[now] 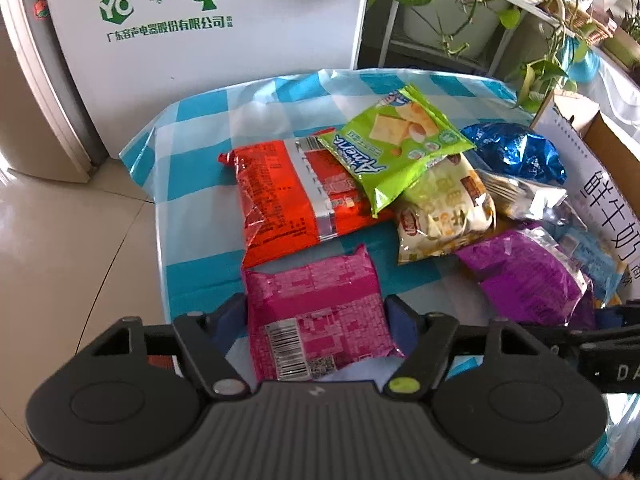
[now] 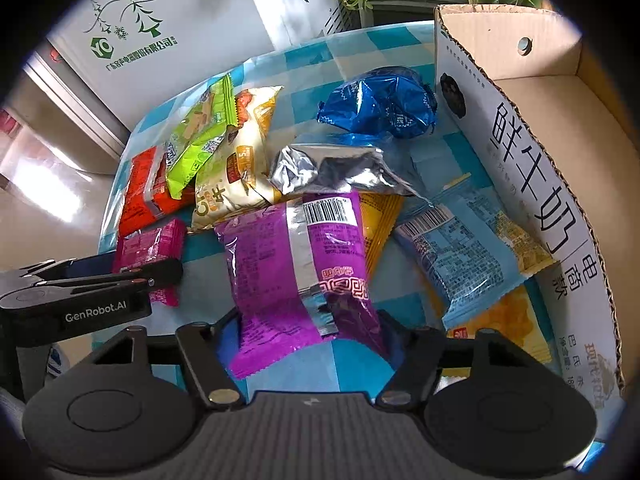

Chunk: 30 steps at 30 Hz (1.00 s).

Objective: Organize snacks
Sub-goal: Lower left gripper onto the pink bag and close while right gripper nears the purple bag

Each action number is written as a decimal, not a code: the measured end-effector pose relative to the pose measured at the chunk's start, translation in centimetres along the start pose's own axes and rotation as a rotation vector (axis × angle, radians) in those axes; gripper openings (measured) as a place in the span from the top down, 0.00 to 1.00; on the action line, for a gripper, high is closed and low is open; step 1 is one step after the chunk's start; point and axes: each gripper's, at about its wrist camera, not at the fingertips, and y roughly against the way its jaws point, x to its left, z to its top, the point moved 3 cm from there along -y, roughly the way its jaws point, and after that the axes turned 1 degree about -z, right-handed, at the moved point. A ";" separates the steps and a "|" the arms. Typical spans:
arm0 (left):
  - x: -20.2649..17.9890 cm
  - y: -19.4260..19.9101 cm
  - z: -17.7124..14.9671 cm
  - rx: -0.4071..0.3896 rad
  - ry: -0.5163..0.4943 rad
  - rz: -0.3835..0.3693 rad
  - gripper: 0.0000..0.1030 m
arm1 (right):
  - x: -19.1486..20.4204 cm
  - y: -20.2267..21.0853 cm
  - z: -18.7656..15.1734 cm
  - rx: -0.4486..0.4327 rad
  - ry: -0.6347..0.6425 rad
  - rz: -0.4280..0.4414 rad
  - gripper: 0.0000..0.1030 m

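Pink snack packet point(image 1: 316, 320) at near left edge of checked tablecloth point(image 1: 192, 128), barcode side up, left gripper point(image 1: 316, 322) clamped on its sides. Purple snack packet point(image 2: 296, 272) near front edge, back seam up, right gripper point(image 2: 308, 332) clamped on its lower end. Behind: red packet point(image 1: 280, 196), green biscuit packet point(image 1: 400, 148) overlapping it, cream packet point(image 1: 444, 212), silver packet point(image 2: 332, 168), blue foil packet point(image 2: 380, 100). Light-blue packet point(image 2: 464, 256) just beside cardboard box point(image 2: 532, 184) at right edge.

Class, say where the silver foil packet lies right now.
In the right wrist view, the silver foil packet lies mid-table, just behind the purple packet and in front of the blue foil bag.
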 end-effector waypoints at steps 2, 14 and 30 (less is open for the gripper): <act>0.0 0.4 -0.1 -0.013 0.004 -0.001 0.30 | -0.1 0.1 -0.1 0.001 -0.001 0.009 0.35; -0.3 2.4 -2.5 -0.065 0.066 -0.019 0.30 | -0.7 1.2 -0.6 0.003 0.003 0.062 0.38; -1.7 4.0 -5.0 -0.121 0.064 0.015 0.30 | -0.4 3.6 -1.2 -0.041 0.067 0.108 0.39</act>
